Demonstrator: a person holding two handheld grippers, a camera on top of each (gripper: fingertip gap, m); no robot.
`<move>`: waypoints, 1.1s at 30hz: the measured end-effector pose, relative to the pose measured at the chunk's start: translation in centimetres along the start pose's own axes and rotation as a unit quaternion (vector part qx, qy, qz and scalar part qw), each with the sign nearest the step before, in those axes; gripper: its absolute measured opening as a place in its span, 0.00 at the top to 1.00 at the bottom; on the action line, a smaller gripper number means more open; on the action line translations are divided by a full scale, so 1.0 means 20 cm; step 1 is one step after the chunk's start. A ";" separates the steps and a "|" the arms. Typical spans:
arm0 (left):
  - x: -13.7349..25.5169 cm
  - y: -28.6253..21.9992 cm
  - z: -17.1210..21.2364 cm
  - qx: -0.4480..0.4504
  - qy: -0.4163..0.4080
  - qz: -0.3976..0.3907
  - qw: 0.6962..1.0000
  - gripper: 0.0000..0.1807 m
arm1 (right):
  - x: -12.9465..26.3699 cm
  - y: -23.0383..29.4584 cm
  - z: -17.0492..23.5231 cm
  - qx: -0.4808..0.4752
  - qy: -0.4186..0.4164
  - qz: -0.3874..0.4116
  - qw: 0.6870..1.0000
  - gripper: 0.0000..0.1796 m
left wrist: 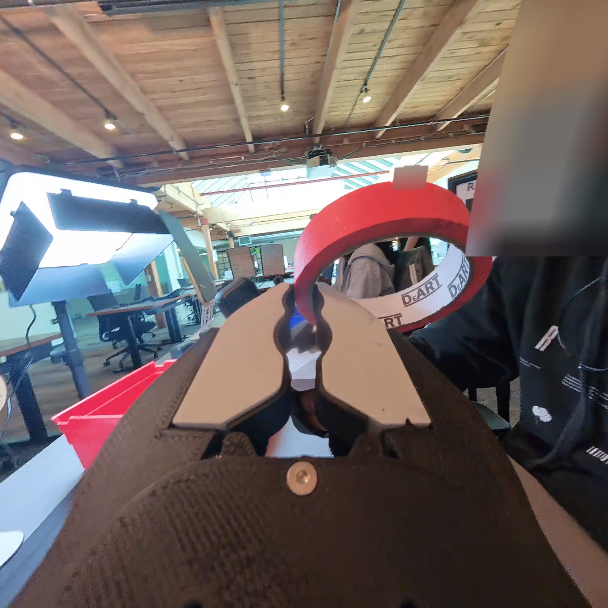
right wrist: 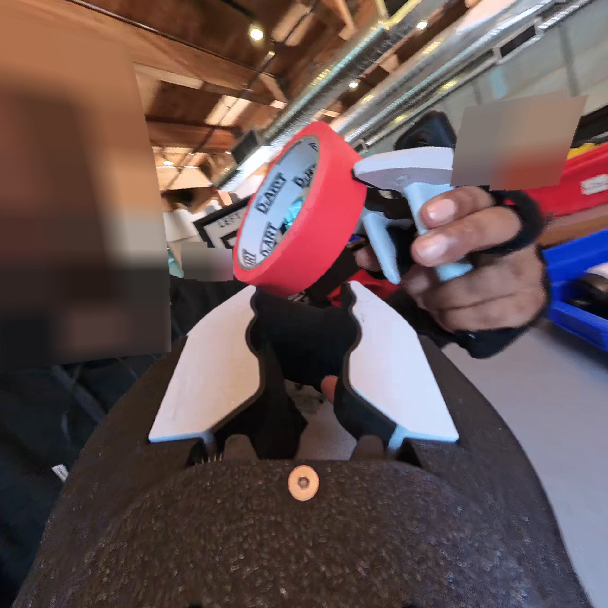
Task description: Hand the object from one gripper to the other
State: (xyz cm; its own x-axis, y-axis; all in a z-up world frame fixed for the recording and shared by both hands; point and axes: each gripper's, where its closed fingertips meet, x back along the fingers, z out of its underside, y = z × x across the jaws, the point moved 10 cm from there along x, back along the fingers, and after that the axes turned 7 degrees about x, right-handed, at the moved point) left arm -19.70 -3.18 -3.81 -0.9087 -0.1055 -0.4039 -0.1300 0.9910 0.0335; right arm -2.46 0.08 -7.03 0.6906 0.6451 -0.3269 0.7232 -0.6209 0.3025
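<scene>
The red masking tape roll (left wrist: pixel 378 210) hangs right of centre, its wall pinched by the left gripper (left wrist: pixel 304 296). The right gripper (right wrist: pixel 302 292) gapes just beneath it, empty. Best to rise, straddle the rim squarely, clamp, then let the left release.

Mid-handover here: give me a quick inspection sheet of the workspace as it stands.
Surface: pale tabletop, bare where visible.
Job's things: red tape roll held in the air, wall pinched at its lower left edge.
Clutter: red bin at the table edge; blue bin.
Grippers: left gripper shut on the roll; right gripper open just below the roll, not touching as far as I can tell.
Cables: nothing seen on the table.
Surroundings: studio light panel, office desks, wooden ceiling.
</scene>
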 end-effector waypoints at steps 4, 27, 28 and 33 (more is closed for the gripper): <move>-0.02 -0.04 -0.02 -0.015 -0.001 0.025 1.000 0.94 | -0.07 0.05 0.01 -0.003 -0.026 -0.052 0.998 0.75; 0.20 0.23 -0.06 0.061 0.095 -0.298 0.948 0.90 | 0.11 0.15 -0.24 0.339 0.195 0.404 0.827 0.84; 0.20 0.23 -0.06 0.072 0.093 -0.297 0.948 0.90 | 0.13 0.15 -0.24 0.361 0.224 0.430 0.797 0.84; 0.10 0.22 0.01 0.197 0.080 -0.232 0.949 0.88 | 0.15 0.09 -0.18 0.438 0.316 0.488 0.686 0.84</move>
State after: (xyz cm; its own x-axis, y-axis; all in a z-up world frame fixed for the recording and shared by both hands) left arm -21.89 0.93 -4.68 -0.8427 -0.5179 -0.1469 -0.4004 0.7854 -0.4720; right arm 0.89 2.52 -4.27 0.9079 -0.3762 0.1849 -0.1778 -0.7451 -0.6428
